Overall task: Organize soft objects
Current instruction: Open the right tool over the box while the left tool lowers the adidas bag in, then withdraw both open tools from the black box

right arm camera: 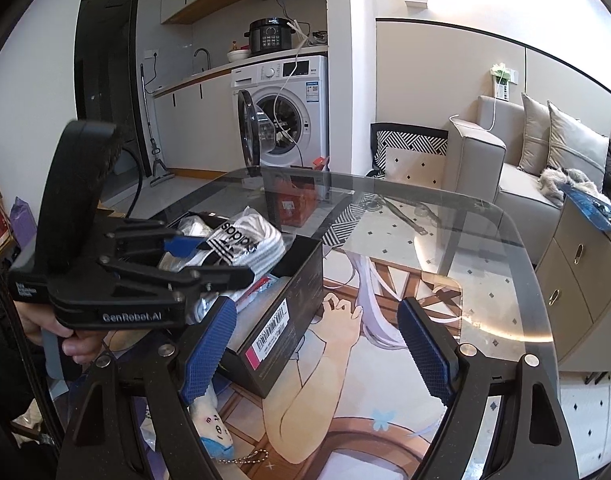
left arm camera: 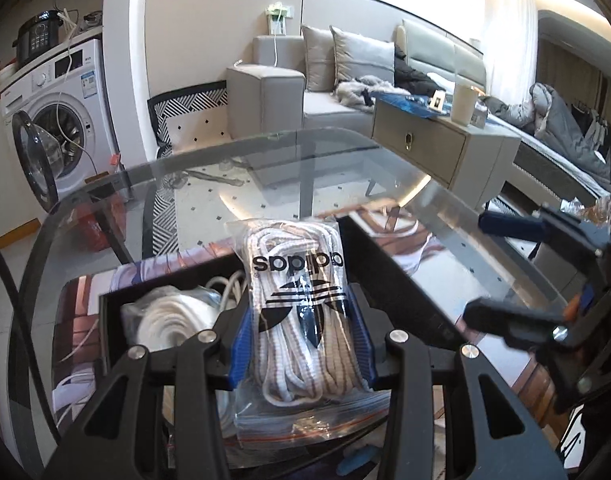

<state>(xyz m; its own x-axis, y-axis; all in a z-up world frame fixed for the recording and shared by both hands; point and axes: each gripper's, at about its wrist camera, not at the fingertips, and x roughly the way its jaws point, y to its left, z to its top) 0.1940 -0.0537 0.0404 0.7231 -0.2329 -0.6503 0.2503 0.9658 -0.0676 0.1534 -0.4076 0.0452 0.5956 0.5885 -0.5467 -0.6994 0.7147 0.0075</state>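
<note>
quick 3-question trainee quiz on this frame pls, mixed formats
1. True or false: the left gripper grips the bag of laces between its fingers.
2. Multiple choice: the black box stands on A) the sofa, B) the glass table, C) the washing machine.
3. Fill in: the right gripper has its fingers ____, with nothing between them.

Key
1. True; the blue pads press both sides of the bag, over the box.
2. B
3. open
</note>
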